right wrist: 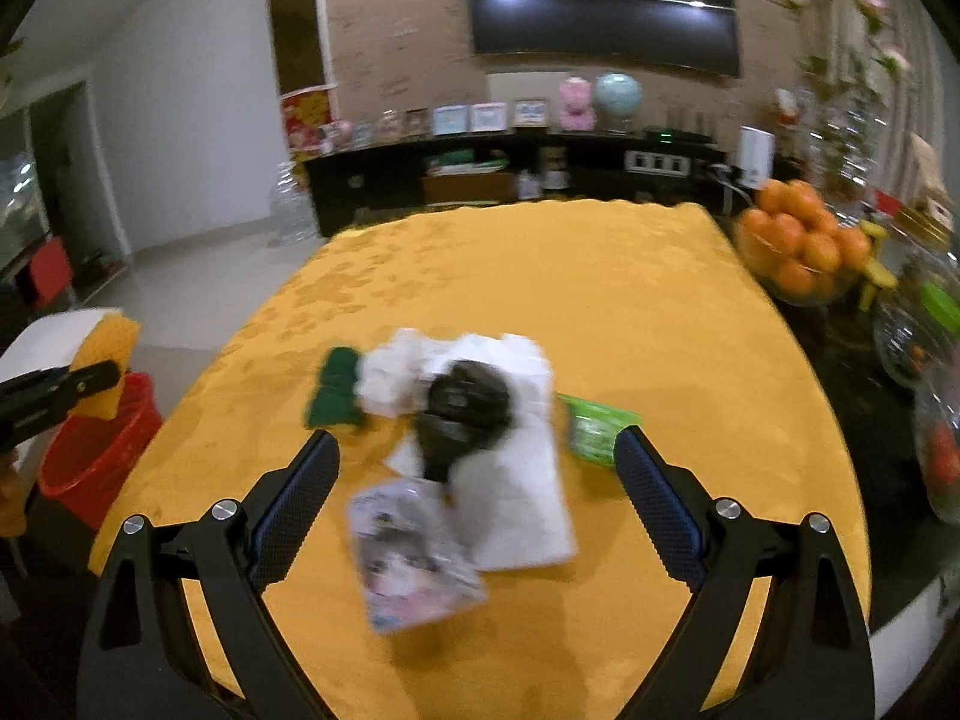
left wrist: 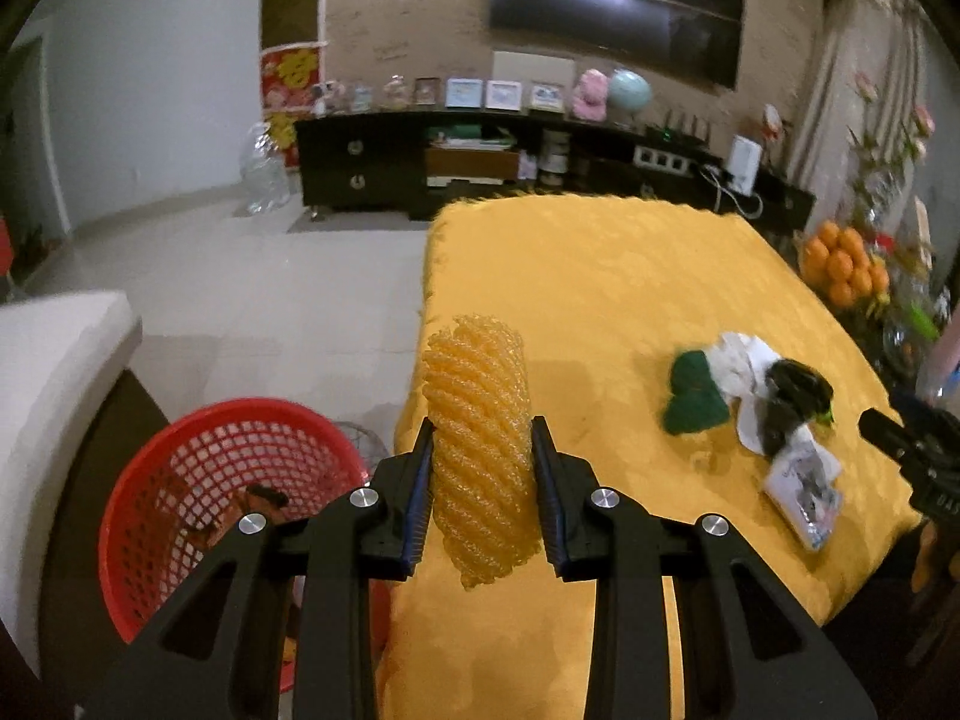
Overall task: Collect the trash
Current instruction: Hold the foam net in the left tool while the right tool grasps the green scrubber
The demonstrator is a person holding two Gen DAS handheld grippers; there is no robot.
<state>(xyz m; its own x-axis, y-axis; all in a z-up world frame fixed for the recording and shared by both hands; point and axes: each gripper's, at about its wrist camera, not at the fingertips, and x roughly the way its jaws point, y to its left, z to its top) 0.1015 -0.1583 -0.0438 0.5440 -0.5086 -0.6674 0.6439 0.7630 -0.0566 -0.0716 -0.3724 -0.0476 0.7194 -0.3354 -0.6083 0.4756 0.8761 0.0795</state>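
Observation:
My left gripper [left wrist: 482, 438] is shut on an orange foam fruit net [left wrist: 480, 450], held above the left edge of the yellow-clothed table [left wrist: 600, 276]. The red mesh basket [left wrist: 198, 480] stands on the floor to the lower left. My right gripper [right wrist: 477, 450] is open above a heap of trash: a green foam piece [right wrist: 337, 387], white crumpled paper [right wrist: 516, 480], a black bag [right wrist: 465, 405], a printed packet [right wrist: 414, 564] and a green wrapper [right wrist: 594, 426]. In the right wrist view the left gripper [right wrist: 111, 375] with the foam net [right wrist: 105, 360] shows at the far left.
A bowl of oranges [right wrist: 798, 252] and glass jars [right wrist: 918, 336] crowd the table's right side. A dark TV cabinet [left wrist: 420, 162] runs along the far wall under a television [left wrist: 612, 6]. A white seat [left wrist: 54, 360] is left of the basket. Tiled floor [left wrist: 240, 276] lies beyond.

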